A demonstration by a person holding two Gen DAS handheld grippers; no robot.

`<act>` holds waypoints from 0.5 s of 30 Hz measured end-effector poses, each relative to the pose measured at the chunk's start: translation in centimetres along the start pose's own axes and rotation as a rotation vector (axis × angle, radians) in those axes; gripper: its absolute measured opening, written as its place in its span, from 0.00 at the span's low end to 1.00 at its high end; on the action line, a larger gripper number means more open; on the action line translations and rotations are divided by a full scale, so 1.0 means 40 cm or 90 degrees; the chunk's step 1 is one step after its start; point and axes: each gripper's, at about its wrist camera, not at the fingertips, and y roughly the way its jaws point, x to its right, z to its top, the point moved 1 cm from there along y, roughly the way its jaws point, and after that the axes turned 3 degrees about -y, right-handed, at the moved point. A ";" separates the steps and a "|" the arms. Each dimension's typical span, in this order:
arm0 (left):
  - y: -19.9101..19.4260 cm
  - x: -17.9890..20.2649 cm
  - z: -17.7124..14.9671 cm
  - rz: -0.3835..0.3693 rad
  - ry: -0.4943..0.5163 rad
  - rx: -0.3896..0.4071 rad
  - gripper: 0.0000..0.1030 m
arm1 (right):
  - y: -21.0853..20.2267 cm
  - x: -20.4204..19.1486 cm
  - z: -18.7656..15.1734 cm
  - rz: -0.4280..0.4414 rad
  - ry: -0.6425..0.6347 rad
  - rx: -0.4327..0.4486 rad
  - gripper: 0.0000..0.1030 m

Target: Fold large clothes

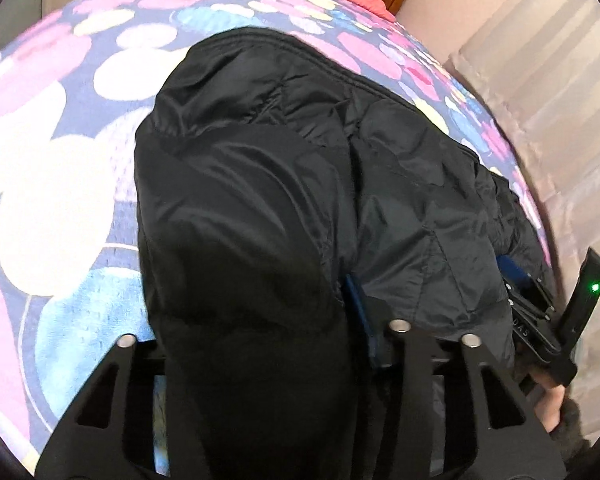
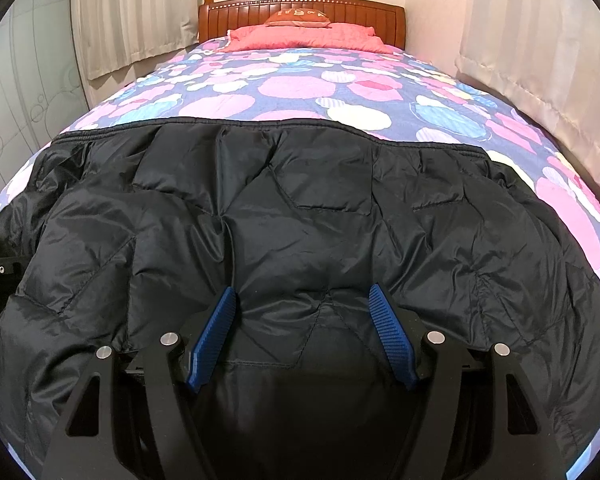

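The black puffy jacket lay spread on the flowery bed cover. A thick fold of it filled the left gripper, whose fingers looked clamped on it. The right gripper had its blue fingers spread apart over the jacket, gripping nothing

Soft, even indoor light. The black jacket shows faint sheen beyond the fingers. Fisheye bends edges; left view is slightly blurred.
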 end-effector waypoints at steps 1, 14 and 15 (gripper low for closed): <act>-0.004 0.007 0.002 0.005 0.002 0.003 0.33 | -0.001 0.002 -0.001 0.001 0.000 0.000 0.67; -0.178 0.201 0.014 0.006 0.063 0.074 0.19 | -0.071 0.056 0.010 0.004 0.030 0.027 0.67; -0.182 0.222 0.014 0.010 0.070 0.077 0.19 | -0.090 0.076 0.013 -0.004 0.034 0.035 0.67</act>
